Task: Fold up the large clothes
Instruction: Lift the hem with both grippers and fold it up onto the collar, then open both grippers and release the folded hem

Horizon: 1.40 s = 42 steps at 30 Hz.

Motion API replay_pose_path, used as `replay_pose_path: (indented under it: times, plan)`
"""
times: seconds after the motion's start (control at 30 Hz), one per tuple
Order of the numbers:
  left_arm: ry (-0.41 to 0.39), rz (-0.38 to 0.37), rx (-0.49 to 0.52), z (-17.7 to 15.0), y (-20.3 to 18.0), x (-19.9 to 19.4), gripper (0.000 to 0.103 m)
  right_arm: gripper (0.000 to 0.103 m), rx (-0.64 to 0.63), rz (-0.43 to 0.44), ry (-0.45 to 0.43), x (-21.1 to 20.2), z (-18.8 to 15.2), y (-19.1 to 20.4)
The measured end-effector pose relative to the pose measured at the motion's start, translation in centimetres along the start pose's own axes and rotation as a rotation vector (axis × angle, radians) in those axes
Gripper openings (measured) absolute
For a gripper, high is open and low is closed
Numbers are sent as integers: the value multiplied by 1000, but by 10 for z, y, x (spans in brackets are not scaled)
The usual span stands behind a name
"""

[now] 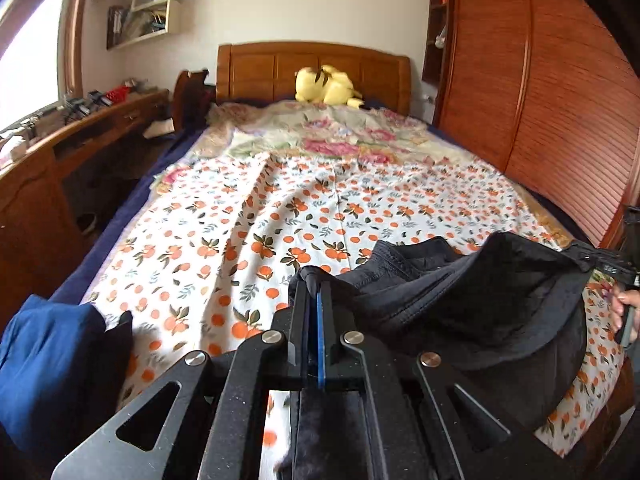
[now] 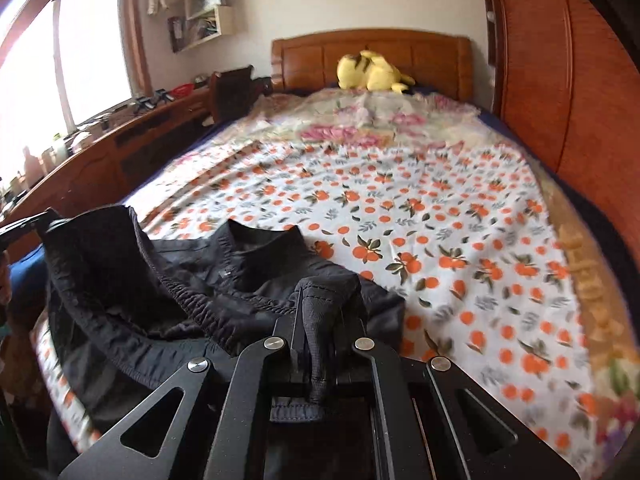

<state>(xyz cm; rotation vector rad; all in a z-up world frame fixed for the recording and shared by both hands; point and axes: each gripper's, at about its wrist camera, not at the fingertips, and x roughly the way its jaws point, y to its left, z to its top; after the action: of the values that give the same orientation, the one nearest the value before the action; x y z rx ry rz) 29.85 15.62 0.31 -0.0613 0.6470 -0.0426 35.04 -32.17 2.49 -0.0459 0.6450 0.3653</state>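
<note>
Slippage worries me most: the large black quilted garment with an elastic waistband (image 2: 168, 292) hangs between my 2 grippers, and each one pinches only a small bunch of cloth. If I pull the 2 holds apart too hard to flatten it, I judge that the thin fold in my left black two-finger gripper (image 1: 314, 292) could slide out past its blue pad, and that side would drop in a heap. The fabric looks smooth and a little slick, which adds to that risk. A second hazard is the loose middle, which sags and bunches on the white bedspread printed with oranges (image 2: 460, 240); laid down like this, it would trap wrinkles under any fold. The folded blue cloth (image 1: 48, 360) at the bed's near-left corner could also snag a trailing edge.

My left gripper's jaws are pressed together on a black edge of the garment, right at the tips. My right black two-finger gripper (image 2: 324, 312) is likewise clamped on a bunched, stitched corner, which drapes back over its fingers. From each hold the garment spreads toward the other gripper, its bulk resting on the near end of the bed, well apart from the yellow plush toy (image 2: 372, 72) at the headboard.
</note>
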Motion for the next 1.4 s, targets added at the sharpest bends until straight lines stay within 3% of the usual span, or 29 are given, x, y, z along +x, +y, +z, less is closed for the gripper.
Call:
replay_pose_path:
  times: [0.13, 0.27, 0.4, 0.43, 0.5, 0.57, 0.6, 0.67, 0.7, 0.77, 0.8, 0.87, 0.93, 1.07, 1.17, 1.4]
  plan:
    - [20, 25, -3, 13, 1, 30, 3, 5, 28, -16, 21, 65, 19, -10]
    - [7, 35, -16, 22, 1, 40, 3, 5, 84, -41, -3, 97, 37, -21]
    - [31, 30, -23, 23, 1, 48, 11, 5, 95, -142, 5, 124, 44, -21]
    - [29, 42, -17, 22, 0, 47, 15, 6, 113, -166, 24, 132, 44, -22]
    - [23, 38, -16, 17, 1, 44, 45, 6, 124, -186, 60, 143, 41, -20]
    - [29, -12, -35, 7, 3, 38, 58, 9, 116, -185, 75, 148, 39, -14]
    - [31, -20, -38, 4, 4, 36, 75, 10, 120, -183, 76, 148, 38, -12]
    - [30, -25, -43, -9, 3, 29, 84, 19, 128, -169, 85, 144, 37, -8]
    - [37, -31, -45, -14, 3, 28, 85, 22, 123, -163, 85, 139, 36, -6]
    - [55, -41, -50, -27, 1, 24, 85, 44, 95, -145, 60, 122, 35, 0]
    - [54, -36, -52, -30, 1, 23, 85, 49, 75, -152, 43, 112, 35, 3]
    - [63, -38, -51, -39, -2, 20, 85, 51, 26, -209, 9, 91, 33, 7]
    - [71, -40, -41, -48, -7, 18, 85, 57, 3, -208, -8, 77, 28, 11]
    - [81, -55, -38, -60, -14, 17, 85, 59, -44, -193, 50, 78, 12, 12]
    - [97, -80, -42, -68, -21, 19, 85, 60, -42, -203, 148, 94, 4, 7]
    - [126, -93, -32, -78, -36, 23, 85, 60, 178, -97, 340, 164, 9, -31]
